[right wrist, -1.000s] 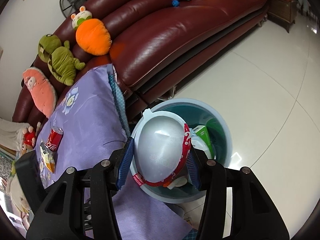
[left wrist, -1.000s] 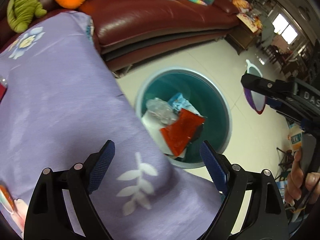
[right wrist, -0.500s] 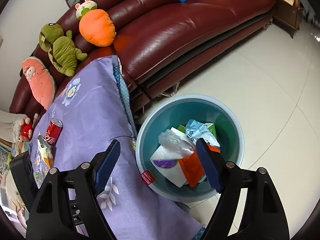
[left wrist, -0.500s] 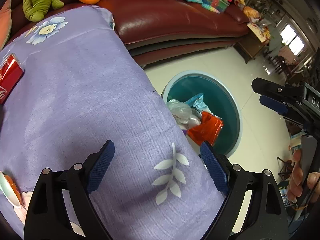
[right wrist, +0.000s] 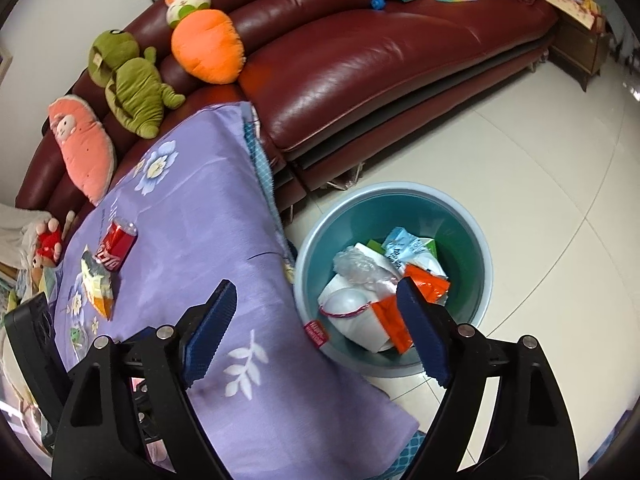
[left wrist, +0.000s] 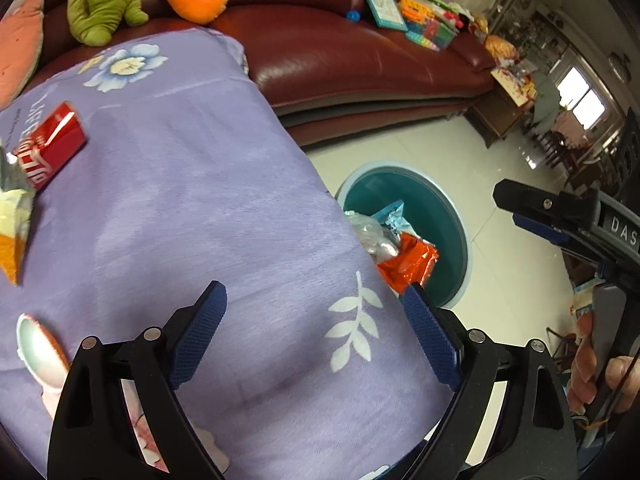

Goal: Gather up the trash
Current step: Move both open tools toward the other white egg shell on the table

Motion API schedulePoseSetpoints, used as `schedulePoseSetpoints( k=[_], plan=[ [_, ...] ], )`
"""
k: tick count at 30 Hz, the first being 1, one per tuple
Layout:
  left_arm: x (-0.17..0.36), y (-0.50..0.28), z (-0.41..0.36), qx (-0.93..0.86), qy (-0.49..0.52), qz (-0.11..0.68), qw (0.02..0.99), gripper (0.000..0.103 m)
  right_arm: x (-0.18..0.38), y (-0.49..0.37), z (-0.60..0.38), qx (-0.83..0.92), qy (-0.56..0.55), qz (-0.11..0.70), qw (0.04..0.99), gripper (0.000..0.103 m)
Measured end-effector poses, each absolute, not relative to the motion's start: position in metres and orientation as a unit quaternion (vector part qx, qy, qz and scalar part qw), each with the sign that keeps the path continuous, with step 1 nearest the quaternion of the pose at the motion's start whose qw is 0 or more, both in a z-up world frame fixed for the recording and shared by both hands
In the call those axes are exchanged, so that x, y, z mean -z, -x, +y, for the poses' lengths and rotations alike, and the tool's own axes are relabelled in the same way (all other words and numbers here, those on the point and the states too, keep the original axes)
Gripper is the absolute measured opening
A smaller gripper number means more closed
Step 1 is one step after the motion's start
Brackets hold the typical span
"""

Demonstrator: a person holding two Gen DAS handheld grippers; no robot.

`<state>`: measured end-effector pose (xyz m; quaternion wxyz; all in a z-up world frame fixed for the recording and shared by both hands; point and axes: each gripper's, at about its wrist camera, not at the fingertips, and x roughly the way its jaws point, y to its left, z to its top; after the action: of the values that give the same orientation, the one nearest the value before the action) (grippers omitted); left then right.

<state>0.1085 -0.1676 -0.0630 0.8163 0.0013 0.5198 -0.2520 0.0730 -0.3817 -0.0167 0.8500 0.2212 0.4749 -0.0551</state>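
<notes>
Left wrist view: the left gripper (left wrist: 316, 334) hangs released over the purple cloth (left wrist: 180, 208), nothing between its pads. At 10 o'clock lie a red can (left wrist: 50, 148) and a wrapper (left wrist: 14, 236); a spoon (left wrist: 38, 354) at 8. The bin (left wrist: 448, 224) at 2 o'clock holds trash.

Right wrist view: the right gripper (right wrist: 316, 330), jaws just opened further, is empty; the white bowl (right wrist: 352, 308) lies in the bin. At least 3 pieces seem left.

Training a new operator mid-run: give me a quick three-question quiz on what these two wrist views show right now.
1. True or false: the red can lies inside the teal bin.
2. What is the right gripper holding: A) bowl, B) can, C) nothing?
3. Fill in: the spoon rests on the ____ cloth.

Key: 1 false, it lies on the cloth; 2 C, jaws just opened, nothing between them; 3 purple.
</notes>
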Motion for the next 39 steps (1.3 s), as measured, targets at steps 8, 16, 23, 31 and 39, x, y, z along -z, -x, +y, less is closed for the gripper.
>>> schedulePoseSetpoints(
  k=[8,16,23,31,39],
  plan=[
    [0.053,-0.1,-0.123,0.23,0.027,0.509,0.829,0.092,0.006,-0.071,-0.342,0.034,-0.199,0.478,0.855,0.079],
    [0.044,-0.093,-0.062,0.193,0.059,0.498,0.843,0.092,0.002,-0.08,-0.286,-0.002,-0.17,0.489,0.856,0.079],
    [0.044,-0.087,0.004,0.145,0.091,0.495,0.852,0.092,0.003,-0.094,-0.226,-0.045,-0.137,0.503,0.852,0.079],
    [0.046,-0.075,0.096,0.082,0.138,0.488,0.858,0.092,0.014,-0.107,-0.135,-0.111,-0.064,0.532,0.837,0.079],
    [0.053,-0.067,0.166,0.028,0.185,0.483,0.855,0.092,0.043,-0.115,-0.06,-0.157,0.01,0.558,0.815,0.079]
  ],
)
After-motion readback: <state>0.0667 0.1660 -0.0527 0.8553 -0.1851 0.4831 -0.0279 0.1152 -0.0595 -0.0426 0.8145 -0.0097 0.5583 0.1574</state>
